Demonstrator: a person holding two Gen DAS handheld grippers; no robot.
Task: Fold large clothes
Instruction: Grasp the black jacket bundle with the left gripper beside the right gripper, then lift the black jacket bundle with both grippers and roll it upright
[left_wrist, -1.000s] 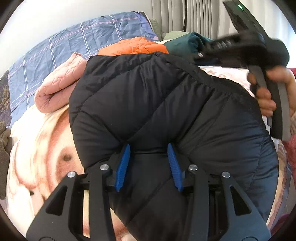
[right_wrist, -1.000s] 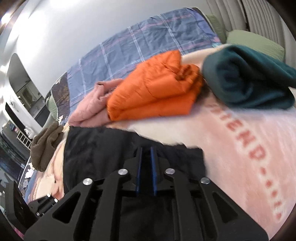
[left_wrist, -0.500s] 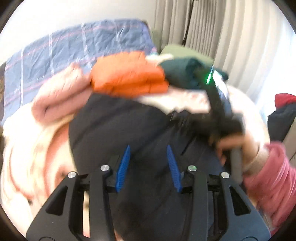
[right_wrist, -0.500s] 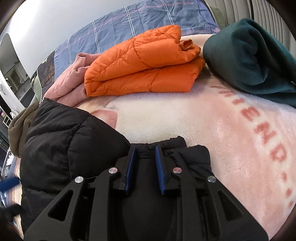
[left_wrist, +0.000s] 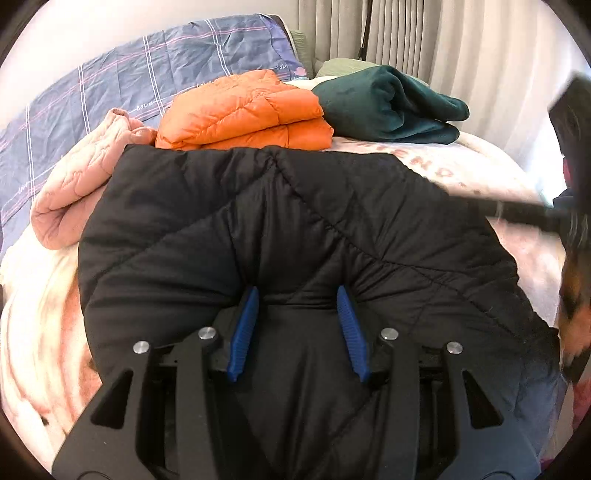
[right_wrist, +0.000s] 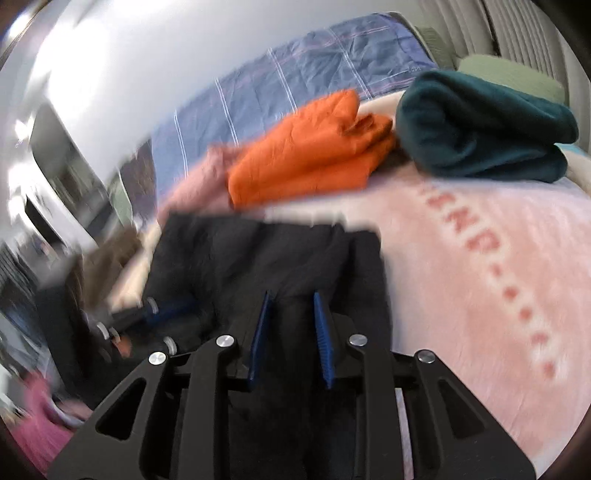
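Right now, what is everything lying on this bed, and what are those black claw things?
black puffer jacket: one, black, nearest on the blanket, bunched between both tools
orange puffer jacket: one, orange, folded, behind the black one
green garment: one, dark green, folded, right of the orange
pink quilted jacket: one, pink, left, rumpled
blanket: one, pink, lettered, covering the bed
plaid sheet: one, blue, at the back
curtain: pale, far right
left gripper: black, blue pads, jaws opening around jacket fabric
right gripper: same, jaws opening around fabric
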